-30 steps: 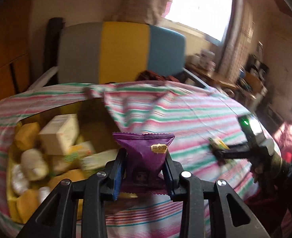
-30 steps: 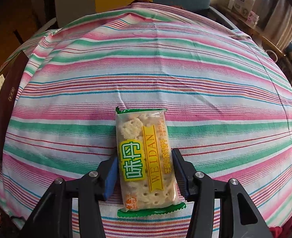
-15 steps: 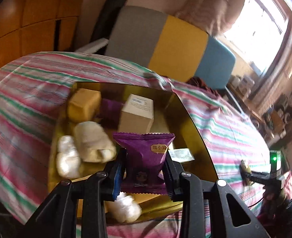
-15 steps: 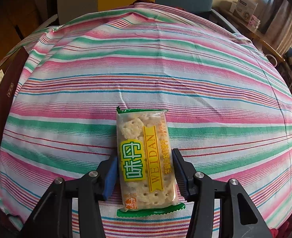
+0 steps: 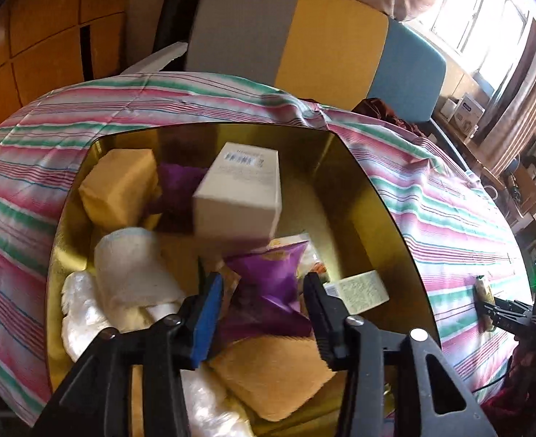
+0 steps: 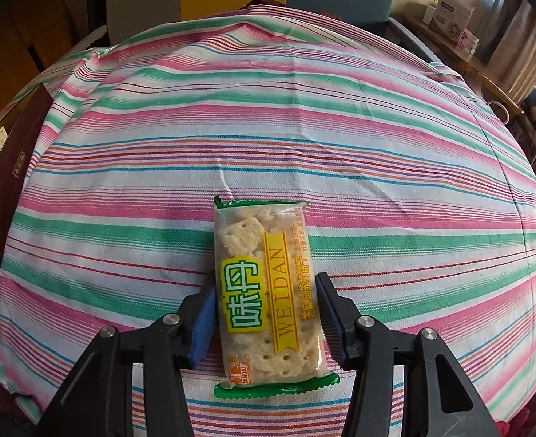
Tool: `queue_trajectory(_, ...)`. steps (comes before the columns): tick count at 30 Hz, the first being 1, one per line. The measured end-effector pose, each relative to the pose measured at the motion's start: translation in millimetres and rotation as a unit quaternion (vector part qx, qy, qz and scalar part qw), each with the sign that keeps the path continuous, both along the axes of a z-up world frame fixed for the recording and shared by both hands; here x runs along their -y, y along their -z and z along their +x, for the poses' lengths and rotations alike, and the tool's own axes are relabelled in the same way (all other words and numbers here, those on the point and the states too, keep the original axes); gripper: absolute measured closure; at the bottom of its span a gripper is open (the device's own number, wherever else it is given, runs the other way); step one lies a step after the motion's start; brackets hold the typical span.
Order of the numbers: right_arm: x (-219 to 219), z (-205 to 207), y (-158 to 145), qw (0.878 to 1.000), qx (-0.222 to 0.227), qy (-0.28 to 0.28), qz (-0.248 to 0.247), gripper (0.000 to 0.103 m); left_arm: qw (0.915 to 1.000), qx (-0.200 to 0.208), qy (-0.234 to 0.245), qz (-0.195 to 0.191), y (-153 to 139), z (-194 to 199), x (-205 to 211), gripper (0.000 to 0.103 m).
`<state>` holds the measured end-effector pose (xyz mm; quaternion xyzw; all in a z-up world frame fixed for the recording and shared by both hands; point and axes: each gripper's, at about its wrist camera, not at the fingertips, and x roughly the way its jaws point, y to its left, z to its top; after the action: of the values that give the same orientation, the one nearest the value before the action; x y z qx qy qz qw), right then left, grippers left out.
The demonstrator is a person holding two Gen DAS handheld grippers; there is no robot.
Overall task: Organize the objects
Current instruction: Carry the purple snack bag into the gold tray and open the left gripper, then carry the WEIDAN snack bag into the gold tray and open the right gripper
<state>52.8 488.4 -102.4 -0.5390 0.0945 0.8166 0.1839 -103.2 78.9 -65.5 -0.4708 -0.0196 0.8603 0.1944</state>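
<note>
In the left wrist view my left gripper (image 5: 262, 291) hangs over an open gold box (image 5: 377, 196). Its jaws are opening, and a purple snack packet (image 5: 275, 266) sits loose between them with a gap at each pad, resting on the box's contents. In the right wrist view my right gripper (image 6: 266, 284) is shut on a clear and green cracker packet (image 6: 264, 240) that lies lengthwise on the striped tablecloth (image 6: 268, 127). That gripper and its packet also show small at the far right of the left wrist view (image 5: 493, 313).
The box holds a white carton (image 5: 238, 196), yellow wrapped blocks (image 5: 118, 185), white wrapped rolls (image 5: 129, 273), another purple packet (image 5: 180, 185) and a pale label packet (image 5: 358, 287). A grey, yellow and blue chair back (image 5: 304, 36) stands behind the table. The box's dark side (image 6: 9, 167) lies left of the crackers.
My left gripper moved over the gold box and lower into it, then its jaws spread and let go of the purple packet. The right gripper and cracker packet stayed put.
</note>
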Motion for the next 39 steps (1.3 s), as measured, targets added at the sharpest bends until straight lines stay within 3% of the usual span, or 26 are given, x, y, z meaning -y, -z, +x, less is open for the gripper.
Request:
queue_trajectory(2,-1,-1,1,1.000,0.000,0.000,0.003,0.052,0.9999,-0.010,-0.010,0.003,-6,6,11,0.038)
queue_trajectory(8,1,-3,-1,1.000,-0.003,0.007,0.005,0.056,0.9977,-0.051,-0.043,-0.002,-26,32,44,0.037)
queue_trajectory(12,11,-10,-17,0.999,-0.032,0.012,-0.032,0.056,0.9943,-0.087,-0.061,-0.014,-43,52,60,0.037)
queue_trajectory(15,48,-29,-44,0.996,-0.072,-0.022,-0.049,0.056,0.9905,-0.110,-0.079,-0.022,-55,65,68,0.037)
queue_trajectory(19,122,-67,-82,0.985,-0.117,-0.108,-0.060,0.055,0.9870,-0.120,-0.102,-0.031,-65,74,74,0.037)
queue_trajectory(22,177,-97,-92,0.977,-0.124,-0.161,-0.068,0.055,0.9833,-0.132,-0.116,-0.049,-68,79,76,0.037)
queue_trajectory(28,249,-144,-65,0.973,-0.084,-0.202,-0.067,0.055,0.9766,-0.143,-0.144,-0.071,-69,84,82,0.037)
queue_trajectory(33,271,-162,-37,0.976,-0.051,-0.202,-0.055,0.054,0.9698,-0.131,-0.191,-0.077,-66,83,91,0.031)
queue_trajectory(39,274,-152,-36,0.976,-0.066,-0.203,-0.043,0.030,0.9658,-0.143,-0.201,-0.078,-68,89,92,0.031)
